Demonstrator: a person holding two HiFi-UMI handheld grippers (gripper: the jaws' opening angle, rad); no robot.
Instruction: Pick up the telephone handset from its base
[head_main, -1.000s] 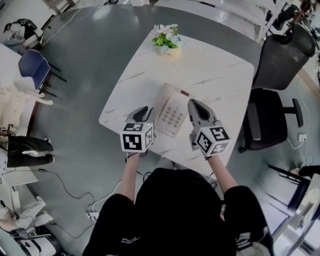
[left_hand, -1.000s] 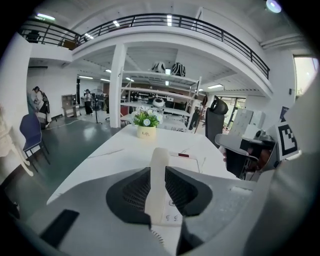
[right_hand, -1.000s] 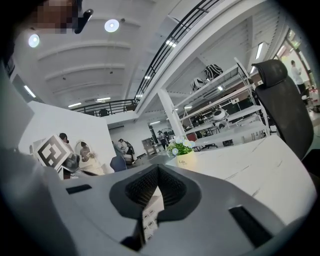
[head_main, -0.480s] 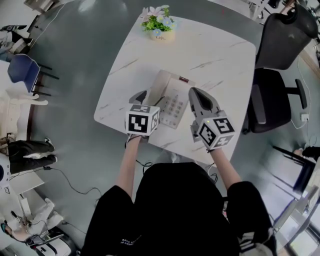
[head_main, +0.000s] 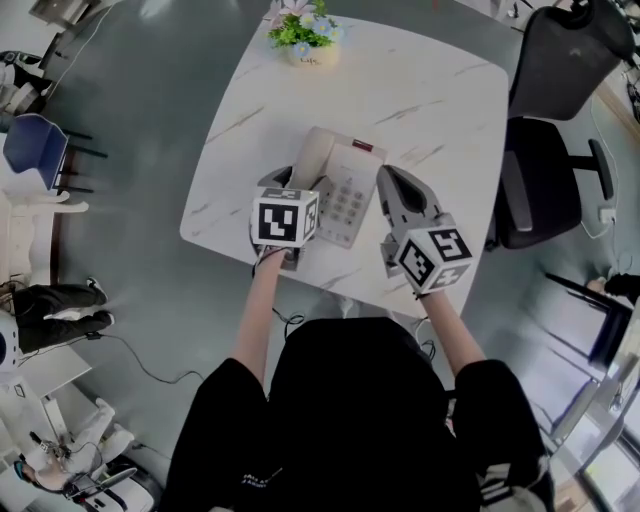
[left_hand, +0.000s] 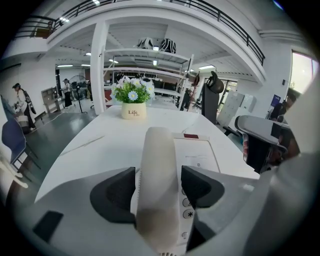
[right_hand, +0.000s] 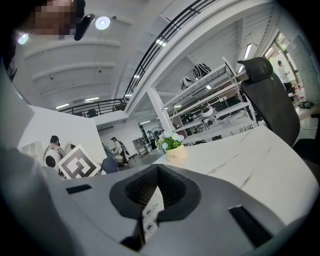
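While on one base (head_main: 356, 172), one handset (left_hand: 159, 165)

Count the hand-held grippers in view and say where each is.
2. The left hand-held gripper sits open astride the telephone handset on its base. The right hand-held gripper, shut, hovers just right of the keypad. None looks hidden.

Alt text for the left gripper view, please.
The open left tongs straddle an off-white handset that lies on its base, with one dark pad on each side, neither pressing it. Behind them, a flower pot stands on the white table in a large, bright hall.
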